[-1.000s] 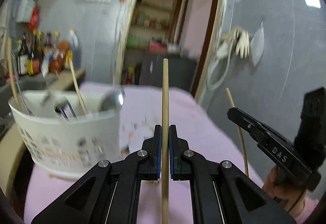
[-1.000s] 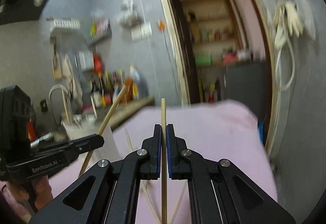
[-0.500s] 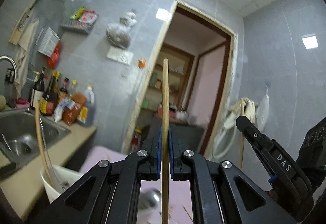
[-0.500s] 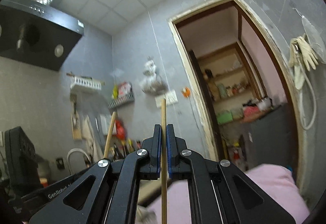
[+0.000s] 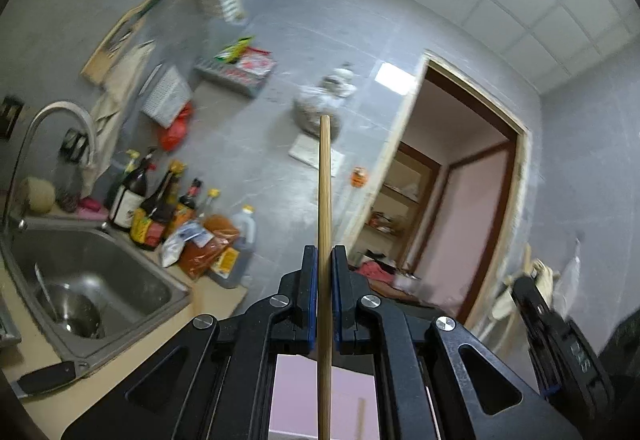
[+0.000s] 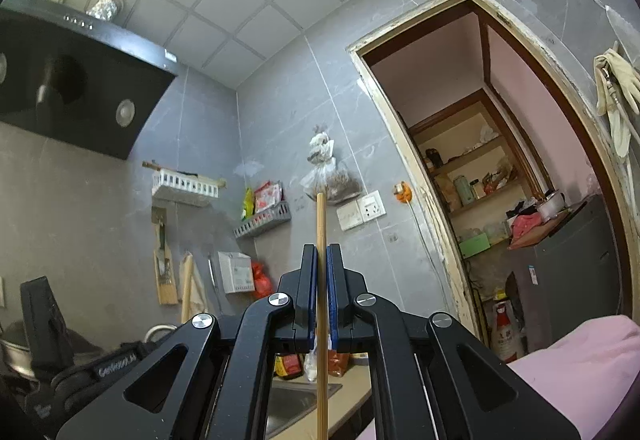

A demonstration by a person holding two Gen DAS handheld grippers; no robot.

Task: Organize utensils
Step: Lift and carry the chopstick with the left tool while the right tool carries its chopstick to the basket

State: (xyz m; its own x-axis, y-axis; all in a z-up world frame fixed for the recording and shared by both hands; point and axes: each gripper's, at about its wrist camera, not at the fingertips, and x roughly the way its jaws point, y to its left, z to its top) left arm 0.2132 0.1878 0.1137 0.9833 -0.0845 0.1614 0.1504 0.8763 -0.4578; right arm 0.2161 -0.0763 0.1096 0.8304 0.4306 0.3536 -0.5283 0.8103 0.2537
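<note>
My left gripper [image 5: 324, 254] is shut on a wooden chopstick [image 5: 325, 183] that stands up between its blue pads, its tip against the grey tiled wall. In the right wrist view my right gripper [image 6: 322, 252] is shut on a second wooden chopstick [image 6: 321, 224], also upright. Both grippers are raised and tilted upward, so wall and ceiling fill the views. The right gripper's body [image 5: 560, 340] shows at the lower right of the left wrist view; the left gripper's body [image 6: 60, 356] shows at the lower left of the right wrist view. The white utensil basket is out of sight.
A steel sink [image 5: 80, 280] with a tap [image 5: 52, 119] lies lower left, with several bottles [image 5: 160, 207] behind it on the counter. A knife handle [image 5: 44, 378] rests by the sink. A pink cloth [image 6: 580, 360] covers the table. A doorway [image 6: 500, 179] opens to the right; a range hood [image 6: 72, 87] hangs upper left.
Both grippers have risen and tilted upward with their chopsticks still held. The white basket and pink table slid out of the bottom of the views; the left view swung toward the sink.
</note>
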